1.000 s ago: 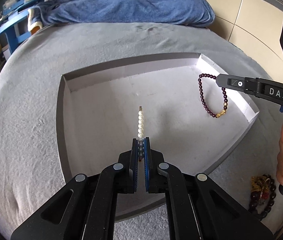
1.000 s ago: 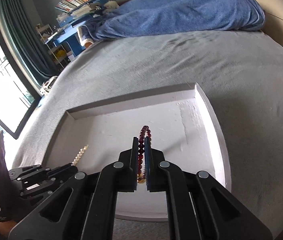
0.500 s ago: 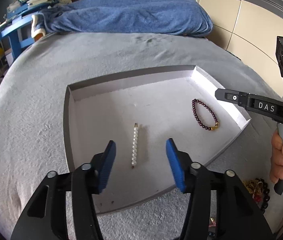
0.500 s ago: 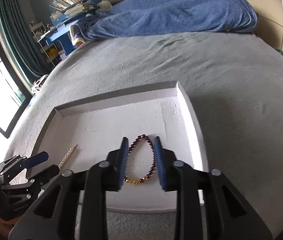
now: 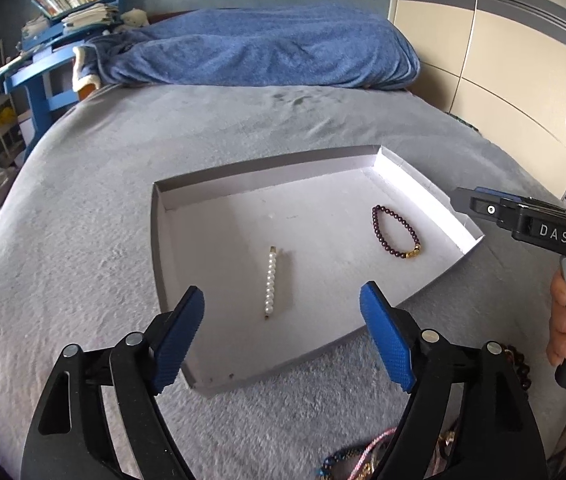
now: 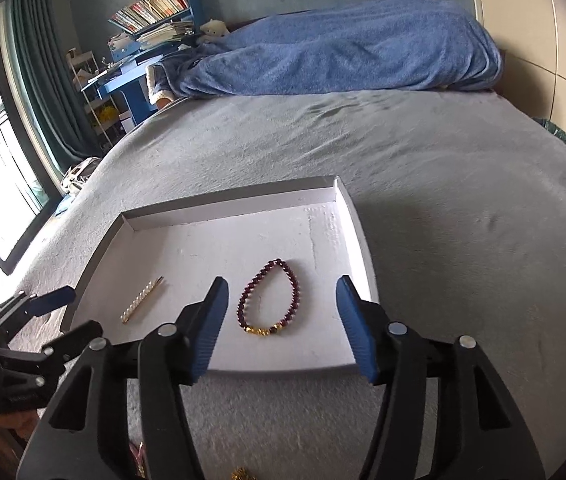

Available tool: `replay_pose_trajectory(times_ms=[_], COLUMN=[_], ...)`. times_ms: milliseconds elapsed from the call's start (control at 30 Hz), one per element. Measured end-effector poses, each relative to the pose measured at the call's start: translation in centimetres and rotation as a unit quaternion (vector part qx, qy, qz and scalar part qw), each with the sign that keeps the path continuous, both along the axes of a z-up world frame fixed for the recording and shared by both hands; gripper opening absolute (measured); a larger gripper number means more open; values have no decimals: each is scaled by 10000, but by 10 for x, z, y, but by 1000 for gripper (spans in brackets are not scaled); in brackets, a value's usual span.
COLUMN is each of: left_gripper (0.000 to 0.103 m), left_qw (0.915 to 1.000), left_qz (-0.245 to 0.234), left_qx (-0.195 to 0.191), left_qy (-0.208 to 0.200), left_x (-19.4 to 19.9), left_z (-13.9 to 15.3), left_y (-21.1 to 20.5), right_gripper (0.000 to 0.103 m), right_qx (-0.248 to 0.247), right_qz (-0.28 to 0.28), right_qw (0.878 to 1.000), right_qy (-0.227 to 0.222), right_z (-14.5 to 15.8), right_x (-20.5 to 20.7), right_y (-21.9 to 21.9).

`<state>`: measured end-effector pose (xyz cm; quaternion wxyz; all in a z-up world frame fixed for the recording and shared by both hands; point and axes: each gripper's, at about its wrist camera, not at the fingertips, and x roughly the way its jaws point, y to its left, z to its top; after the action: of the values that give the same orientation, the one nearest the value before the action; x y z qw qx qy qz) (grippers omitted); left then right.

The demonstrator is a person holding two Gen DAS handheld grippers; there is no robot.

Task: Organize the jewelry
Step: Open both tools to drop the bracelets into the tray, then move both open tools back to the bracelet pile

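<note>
A shallow white tray [image 5: 163, 200] [image 6: 357, 232] lies on the grey bed. In it lie a white pearl hair clip [image 5: 269, 283] [image 6: 141, 300] and a dark red bead bracelet with gold beads [image 5: 397, 232] [image 6: 269, 298]. My left gripper [image 5: 283, 334] is open and empty, raised near the tray's front edge, behind the clip. My right gripper [image 6: 281, 326] is open and empty, raised over the tray's front edge, just behind the bracelet. Each gripper shows in the other's view: the right one [image 5: 459, 196] and the left one [image 6: 79, 312].
More jewelry lies on the bed in front of the tray: a dark bead bracelet [image 5: 519, 364], braided cords [image 5: 363, 456] and a gold piece [image 6: 241, 474]. A blue blanket [image 5: 263, 52] lies at the far end. A wall panel stands at the right.
Both grippers opened, letting go of the pearl clip and the red bracelet in the tray, then pulled back and up toward the tray's front edge.
</note>
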<state>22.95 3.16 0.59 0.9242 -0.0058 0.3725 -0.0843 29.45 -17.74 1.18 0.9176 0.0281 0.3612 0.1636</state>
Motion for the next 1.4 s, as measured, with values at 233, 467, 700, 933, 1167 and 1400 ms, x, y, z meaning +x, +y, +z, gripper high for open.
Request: replay_pose_trajectory(times_ms=[233, 467, 700, 933, 1167, 1400], left_gripper=[81, 81, 81, 81, 81, 81], left_qw=[10000, 10000, 9999, 9996, 9991, 9984], left_qz=[69, 57, -37, -147, -160, -203], left_qx=[5, -62, -31, -6, -45, -43], left_qy=[-32, 1, 128, 227, 402, 521], left_x=[-15, -35, -54, -69, -86, -101], left_z=[4, 2, -9, -18, -29, -38], left_y=[6, 6, 4, 0, 5, 10], right_gripper=[65, 68, 69, 69, 70, 70], right_qx=[74, 67, 72, 6, -92, -370], right_qz=[-114, -157, -265, -244, -112, 202], right_qw=[9999, 9998, 9996, 9996, 9996, 9987], right_qy=[-16, -63, 23, 114, 225, 276], right_z=[0, 0, -7, -17, -28, -39], right_x=[-15, -35, -51, -70, -96, -122], right_y=[-15, -24, -39, -40, -34, -19])
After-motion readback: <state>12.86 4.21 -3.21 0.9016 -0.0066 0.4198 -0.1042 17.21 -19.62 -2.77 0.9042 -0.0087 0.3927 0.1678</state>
